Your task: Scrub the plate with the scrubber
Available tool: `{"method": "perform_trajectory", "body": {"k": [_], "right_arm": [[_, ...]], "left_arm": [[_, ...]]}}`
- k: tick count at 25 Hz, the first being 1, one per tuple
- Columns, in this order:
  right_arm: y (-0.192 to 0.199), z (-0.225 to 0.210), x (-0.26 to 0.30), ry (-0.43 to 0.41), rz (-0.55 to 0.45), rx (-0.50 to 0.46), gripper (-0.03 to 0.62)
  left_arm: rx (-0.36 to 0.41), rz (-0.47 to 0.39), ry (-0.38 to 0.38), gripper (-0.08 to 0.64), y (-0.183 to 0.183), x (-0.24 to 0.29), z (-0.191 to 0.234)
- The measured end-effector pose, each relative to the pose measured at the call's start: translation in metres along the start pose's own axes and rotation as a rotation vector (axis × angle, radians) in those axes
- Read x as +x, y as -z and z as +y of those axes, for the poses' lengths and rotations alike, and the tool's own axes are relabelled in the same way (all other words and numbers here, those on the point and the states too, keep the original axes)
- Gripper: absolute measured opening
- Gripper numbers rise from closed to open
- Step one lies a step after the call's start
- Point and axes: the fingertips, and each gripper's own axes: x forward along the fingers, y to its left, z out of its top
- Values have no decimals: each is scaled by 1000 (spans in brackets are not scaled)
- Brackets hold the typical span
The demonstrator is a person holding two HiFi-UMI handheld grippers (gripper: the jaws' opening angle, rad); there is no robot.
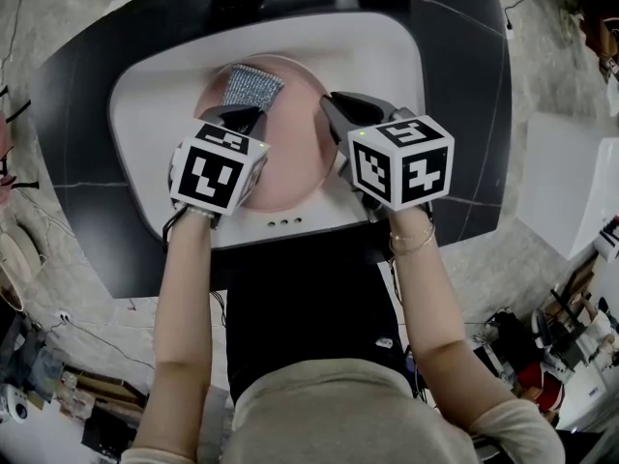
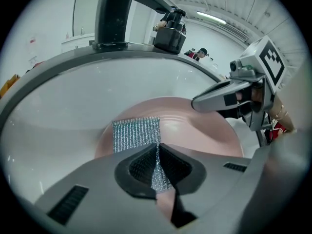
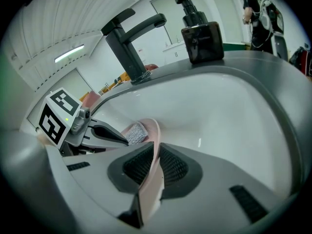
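**Q:** Head view. What holds what?

**A:** 1 white sink basin [image 1: 387,56] is set in a dark counter [image 1: 77,162]. In the basin is 1 pink plate [image 1: 300,153]. A silver mesh scrubber [image 1: 251,85] lies on the far left part of the plate's face. The left gripper [image 1: 244,116] meets the scrubber's near edge, and the right gripper [image 1: 332,106] sits at the plate's right rim. The pads themselves are not visible from above.

**Q:** Left gripper view?

**A:** It settles the left claw: the 2 jaws are pressed together on a pinched fold of the scrubber. The rest of the mesh spreads flat against the plate beyond them. The right gripper shows at the right, on the plate's edge. The base of a black faucet [image 2: 114,13] and a black soap dispenser [image 2: 170,30] stand on the far rim. The head view gives both only as a dark blur.

**Q:** Right gripper view?

**A:** The plate's rim runs edge-on between the 2 pads, which are clamped on it. This view alone shows the faucet's whole spout, with the dispenser to its right. At the left, the left gripper's tip holds the scrubber against the plate. A person stands far off at the upper right.
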Motion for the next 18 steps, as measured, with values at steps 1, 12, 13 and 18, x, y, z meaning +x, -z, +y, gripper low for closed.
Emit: {"method": "perform_trajectory", "body": {"k": [1,12,13,18], "right_arm": [[1,-1,0,3,0,5,48],[5,-4,-3,23,-12,35,48],[5,-4,-4,25,-13,36,48],[5,-8,-6,32,-22,47,48]], "left_arm": [[8,13,-5,38,4,0,1],[83,94,-32,36,31,-10,-3],[87,101,-26,35,33,-10,-5],[129,143,6,35,44,-12,-17]]}}
